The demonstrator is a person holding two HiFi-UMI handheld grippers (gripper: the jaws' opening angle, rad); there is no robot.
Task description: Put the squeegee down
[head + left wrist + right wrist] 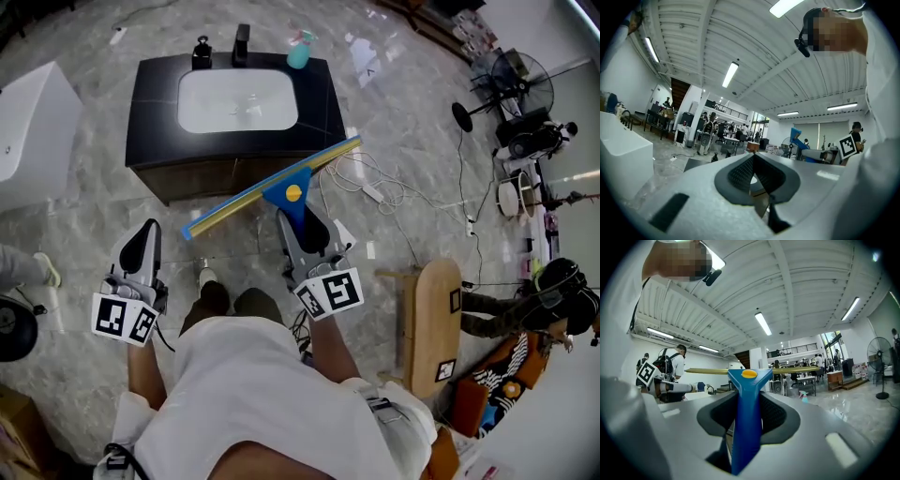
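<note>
Right gripper (300, 223) pinches the squeegee (272, 187) by its blue handle, yellow blade held crosswise in the air in front of the black counter (155, 94). Left gripper (142, 246) has jaws pressed together, empty, low beside the person's leg.

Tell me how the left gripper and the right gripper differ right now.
The right gripper clamps the handle of the blue squeegee; the left gripper holds nothing. The right gripper's jaws stand apart around that handle; the left gripper's jaws are closed together. Both point toward the sink cabinet.
</note>
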